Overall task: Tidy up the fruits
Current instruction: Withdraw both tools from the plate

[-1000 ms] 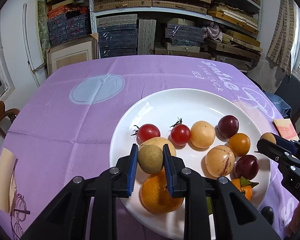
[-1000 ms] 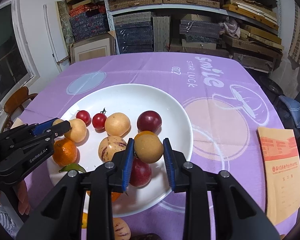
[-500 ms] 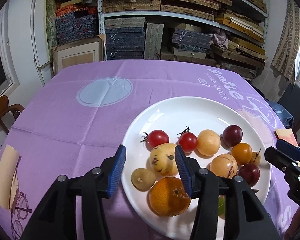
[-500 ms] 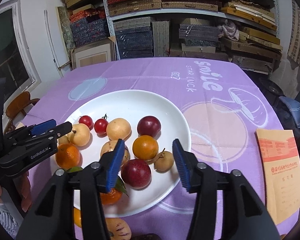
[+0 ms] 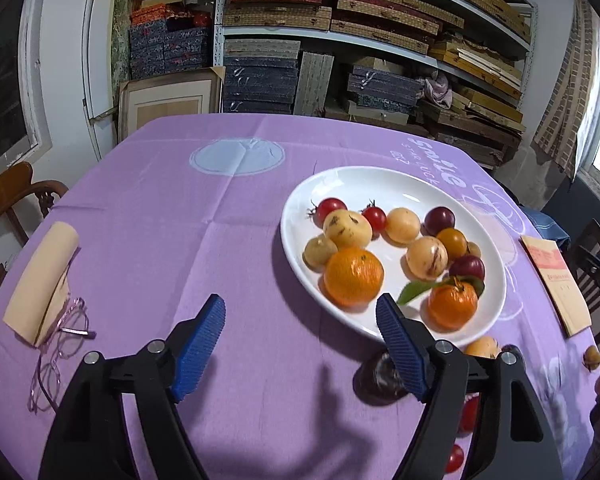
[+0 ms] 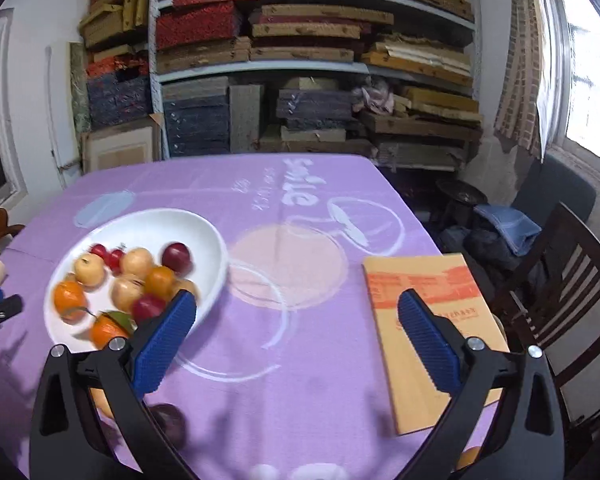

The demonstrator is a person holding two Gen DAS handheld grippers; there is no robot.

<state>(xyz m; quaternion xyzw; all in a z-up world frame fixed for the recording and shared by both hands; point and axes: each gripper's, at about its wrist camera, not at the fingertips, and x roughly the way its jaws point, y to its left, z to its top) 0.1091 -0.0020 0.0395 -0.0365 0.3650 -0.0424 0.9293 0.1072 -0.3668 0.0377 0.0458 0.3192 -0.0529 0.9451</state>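
Note:
A white plate (image 5: 372,188) holds several fruits: a large orange (image 5: 354,276), a leafy tangerine (image 5: 452,306), cherry tomatoes (image 5: 331,207), dark plums (image 5: 440,219) and a small brown fruit (image 5: 319,251) at its left edge. My left gripper (image 5: 300,312) hangs over the purple cloth just in front of the plate's near-left rim, its jaws opening with nothing between them. In the right wrist view the plate (image 6: 216,248) lies at the left. My right gripper (image 6: 296,304) is over bare cloth to the right of it, its jaws opening wide and empty.
Loose fruits lie on the cloth near the front edge: a dark one (image 5: 380,376), a pale one (image 5: 482,347), red tomatoes (image 5: 454,458). Glasses (image 5: 60,344) and a beige roll (image 5: 40,276) sit at the left. An orange booklet (image 6: 428,328) and a dark chair (image 6: 572,300) are at the right.
Each gripper was shut on a small brown fruit above the plate, let it go onto the plate and opened. Both then drew back, the left toward the left, the right swinging right.

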